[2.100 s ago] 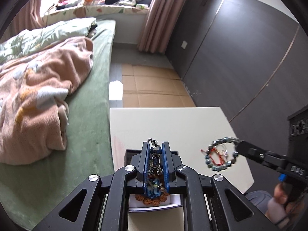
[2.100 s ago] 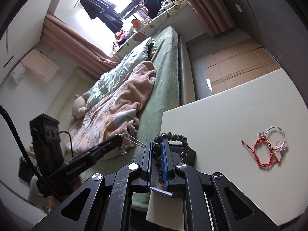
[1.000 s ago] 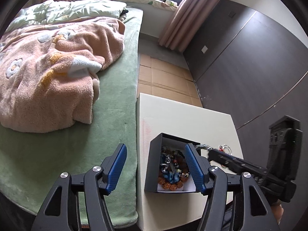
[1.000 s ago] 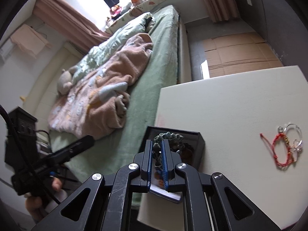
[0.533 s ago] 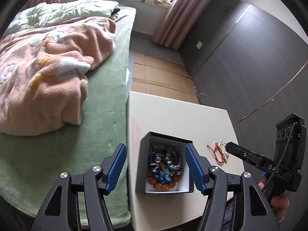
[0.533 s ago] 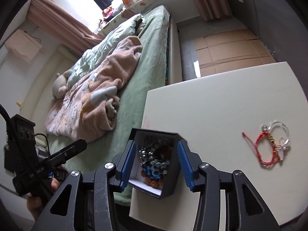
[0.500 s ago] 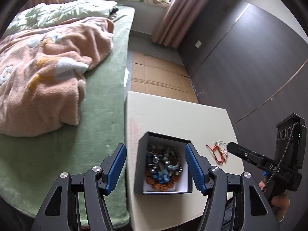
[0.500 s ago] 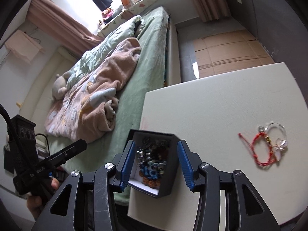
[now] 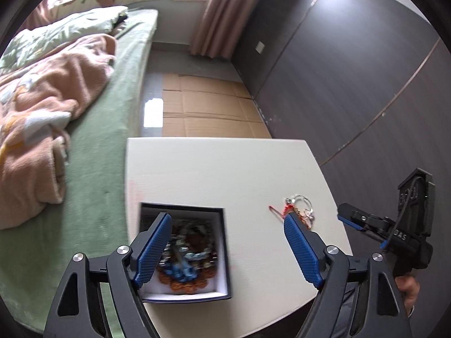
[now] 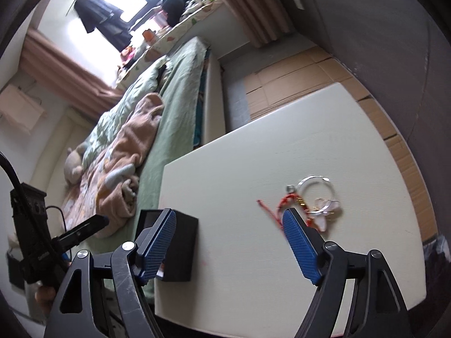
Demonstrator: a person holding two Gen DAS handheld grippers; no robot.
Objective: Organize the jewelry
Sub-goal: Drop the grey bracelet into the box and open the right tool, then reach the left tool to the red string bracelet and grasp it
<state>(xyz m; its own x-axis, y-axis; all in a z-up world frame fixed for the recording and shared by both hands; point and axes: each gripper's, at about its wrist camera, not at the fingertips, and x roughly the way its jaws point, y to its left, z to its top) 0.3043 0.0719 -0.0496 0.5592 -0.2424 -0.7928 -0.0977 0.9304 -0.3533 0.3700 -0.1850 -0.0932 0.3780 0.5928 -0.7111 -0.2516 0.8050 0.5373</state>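
Observation:
A black jewelry box (image 9: 183, 208) stands at the near left of the white table (image 9: 225, 166), with several bead bracelets (image 9: 194, 253) piled inside. A red cord bracelet (image 10: 284, 202) and a silver bangle (image 10: 315, 186) lie tangled to its right. My left gripper (image 9: 227, 249) hovers over the box's right edge, its jaws opening with nothing held. Between box (image 10: 183, 239) and red bracelet, my right gripper (image 10: 228, 242) hangs over bare table, its jaws opening and empty. Each gripper shows in the other's view: the right gripper (image 9: 363, 222) and the left gripper (image 10: 84, 231).
A bed with a green sheet (image 9: 112, 140) and a pink blanket (image 9: 42, 118) runs along the table's left side. Flattened cardboard (image 9: 208, 107) covers the floor beyond the table. A dark panelled wall (image 9: 352, 84) stands at the right.
The right gripper let go of the dark bead bracelet into the box, opened wide and swung right toward the red bracelet. The left gripper opened wider and shifted right.

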